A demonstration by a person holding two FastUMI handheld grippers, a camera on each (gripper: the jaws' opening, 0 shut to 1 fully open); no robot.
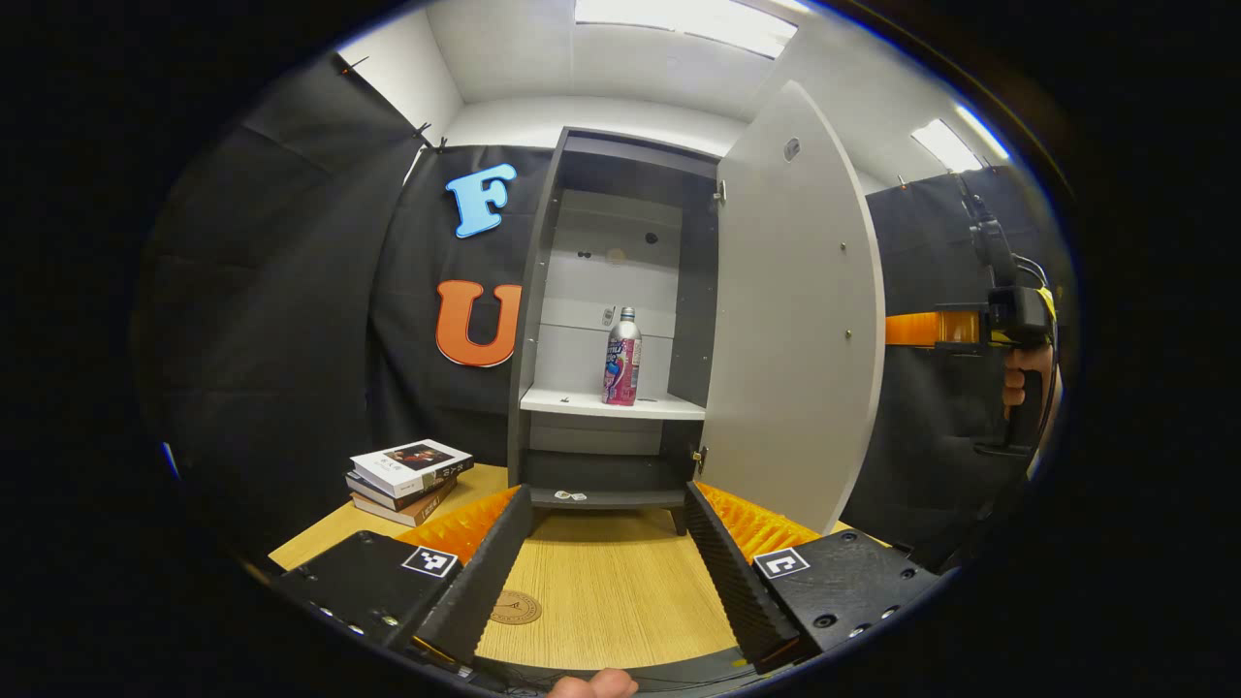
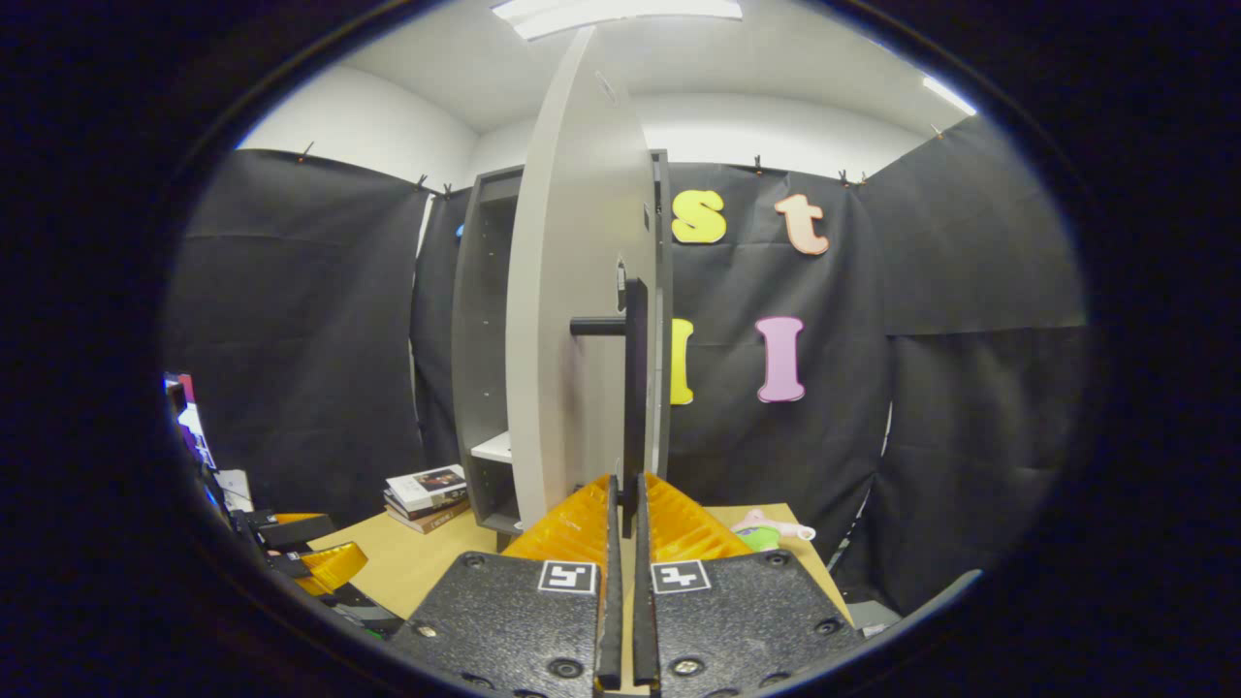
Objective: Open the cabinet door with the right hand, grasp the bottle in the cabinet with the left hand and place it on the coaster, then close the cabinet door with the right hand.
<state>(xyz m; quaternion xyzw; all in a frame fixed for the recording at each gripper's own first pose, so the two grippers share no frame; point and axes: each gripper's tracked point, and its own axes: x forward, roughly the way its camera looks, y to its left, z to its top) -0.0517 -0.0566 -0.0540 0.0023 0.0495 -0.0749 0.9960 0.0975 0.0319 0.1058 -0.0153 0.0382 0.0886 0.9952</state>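
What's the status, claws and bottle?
Left claw open, aimed at cabinet. Right claw shut on door handle, door open. Bottle upright on shelf, path clear.

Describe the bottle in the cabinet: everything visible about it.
The bottle is slim, with a silvery metallic neck and small cap, and a body wrapped in a pink and purple printed label. It looks like metal. It stands upright and capped on the white shelf inside the open cabinet, toward the shelf's right side. Only the shelf touches it. The left gripper is well short of it, jaws open.
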